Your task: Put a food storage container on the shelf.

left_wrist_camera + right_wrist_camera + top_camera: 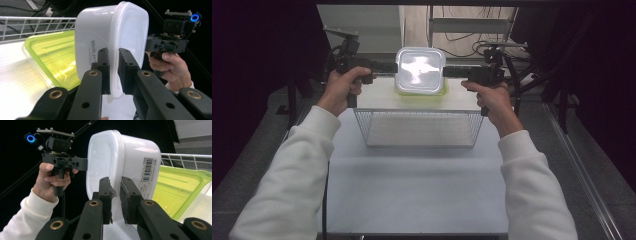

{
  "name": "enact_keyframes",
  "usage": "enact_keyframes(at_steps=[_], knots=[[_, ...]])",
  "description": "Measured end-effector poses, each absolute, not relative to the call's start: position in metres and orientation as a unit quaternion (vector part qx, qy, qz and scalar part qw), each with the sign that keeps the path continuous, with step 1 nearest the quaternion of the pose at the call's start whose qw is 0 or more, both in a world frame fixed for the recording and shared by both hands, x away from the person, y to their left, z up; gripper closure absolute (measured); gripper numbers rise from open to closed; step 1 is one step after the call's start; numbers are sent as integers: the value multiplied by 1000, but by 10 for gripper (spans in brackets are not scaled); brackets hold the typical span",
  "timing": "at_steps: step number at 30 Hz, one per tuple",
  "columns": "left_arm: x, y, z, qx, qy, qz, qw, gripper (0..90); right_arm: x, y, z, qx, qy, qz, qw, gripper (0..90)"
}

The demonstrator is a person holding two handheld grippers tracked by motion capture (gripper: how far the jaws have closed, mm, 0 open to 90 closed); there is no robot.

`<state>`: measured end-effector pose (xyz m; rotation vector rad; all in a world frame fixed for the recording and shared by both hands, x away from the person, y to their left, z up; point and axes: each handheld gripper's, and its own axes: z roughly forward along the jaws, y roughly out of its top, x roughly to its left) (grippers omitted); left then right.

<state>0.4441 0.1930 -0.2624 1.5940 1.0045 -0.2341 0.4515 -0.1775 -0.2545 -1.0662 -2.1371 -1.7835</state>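
A white plastic container (420,70) hangs in the air over the far half of the table, held from both sides. My left gripper (394,67) is shut on its left rim, and the left gripper view shows the jaws (113,72) pinching that edge of the container (100,37). My right gripper (446,71) is shut on the opposite rim, where its jaws (115,200) clamp the container's edge (130,157). Just beneath it lies a clear container with a yellow-green lid (419,92) (50,57) (180,190).
A wire basket (419,127) stands on the white table (412,185) in front of the containers, its mesh wall (37,25) (185,160) close to them. Dark stands and cables flank the table's far end.
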Motion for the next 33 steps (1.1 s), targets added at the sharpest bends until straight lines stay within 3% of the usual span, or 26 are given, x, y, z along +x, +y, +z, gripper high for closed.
enact_keyframes(at_steps=[19, 33], knots=[[463, 189, -275, 672, 456, -118, 572, 807, 484, -178, -269, -395, -703, -583, 102, 788], [482, 192, -285, 623, 487, -163, 590, 796, 504, -179, -276, -428, -672, -590, 133, 752]])
